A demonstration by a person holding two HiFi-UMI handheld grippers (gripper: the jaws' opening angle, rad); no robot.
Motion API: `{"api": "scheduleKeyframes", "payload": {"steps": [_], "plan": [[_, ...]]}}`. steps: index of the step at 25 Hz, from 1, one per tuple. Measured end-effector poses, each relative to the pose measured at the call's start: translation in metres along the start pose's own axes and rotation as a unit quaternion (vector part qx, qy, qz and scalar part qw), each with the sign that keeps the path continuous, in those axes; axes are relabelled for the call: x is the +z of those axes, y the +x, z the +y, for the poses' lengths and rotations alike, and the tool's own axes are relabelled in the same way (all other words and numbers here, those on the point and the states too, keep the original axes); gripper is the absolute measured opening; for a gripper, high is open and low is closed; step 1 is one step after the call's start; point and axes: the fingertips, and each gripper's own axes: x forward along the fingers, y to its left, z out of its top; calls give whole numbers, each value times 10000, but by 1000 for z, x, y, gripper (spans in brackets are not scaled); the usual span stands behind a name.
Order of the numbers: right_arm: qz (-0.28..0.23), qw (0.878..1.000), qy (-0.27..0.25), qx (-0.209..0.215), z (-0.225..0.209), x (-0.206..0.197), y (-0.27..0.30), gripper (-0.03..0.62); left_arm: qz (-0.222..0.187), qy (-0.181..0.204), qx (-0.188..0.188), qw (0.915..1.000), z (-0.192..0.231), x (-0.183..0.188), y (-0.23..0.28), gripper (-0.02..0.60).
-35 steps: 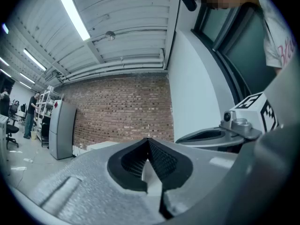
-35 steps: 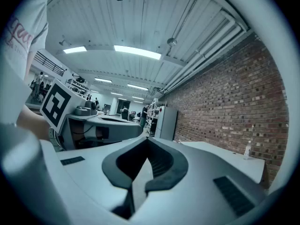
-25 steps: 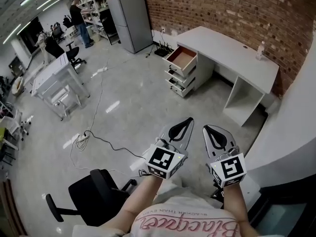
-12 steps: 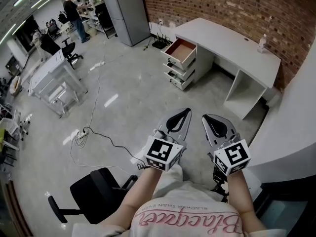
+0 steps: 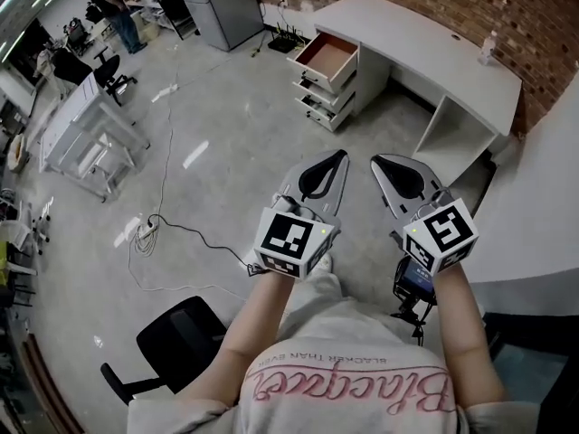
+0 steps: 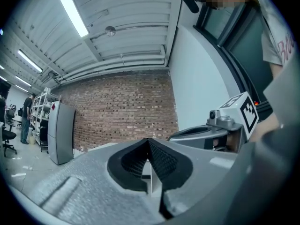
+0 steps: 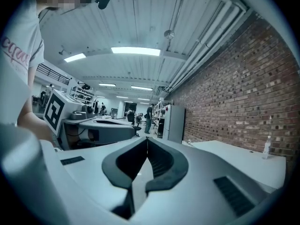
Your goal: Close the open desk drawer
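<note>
A white desk (image 5: 425, 43) stands against the brick wall at the top of the head view. Its top drawer (image 5: 327, 57) is pulled out, showing a brown inside; two more drawer fronts sit below it. I hold both grippers level in front of my chest, well short of the desk. My left gripper (image 5: 342, 155) is shut with nothing in it, its tips meeting (image 6: 149, 139). My right gripper (image 5: 374, 160) is also shut and empty (image 7: 146, 139). In the right gripper view the desk top (image 7: 243, 161) lies ahead at the right.
A black office chair (image 5: 176, 346) stands behind me at the lower left, and a cable with a power strip (image 5: 145, 233) trails across the grey floor. A white table (image 5: 81, 134) and a grey cabinet (image 5: 217, 3) stand further left. A white wall corner (image 5: 534, 215) is close on my right.
The desk and its open drawer have come nearer and slid towards the top of the head view. Both grippers have moved forward together, still shut.
</note>
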Motion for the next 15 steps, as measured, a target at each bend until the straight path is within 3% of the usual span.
{"api": "scheduleKeyframes", "payload": {"steps": [15], "plan": [[123,9994,299,-129,-40,5,93,12,52,-168,-285,9994,92,-17,48,6]]}}
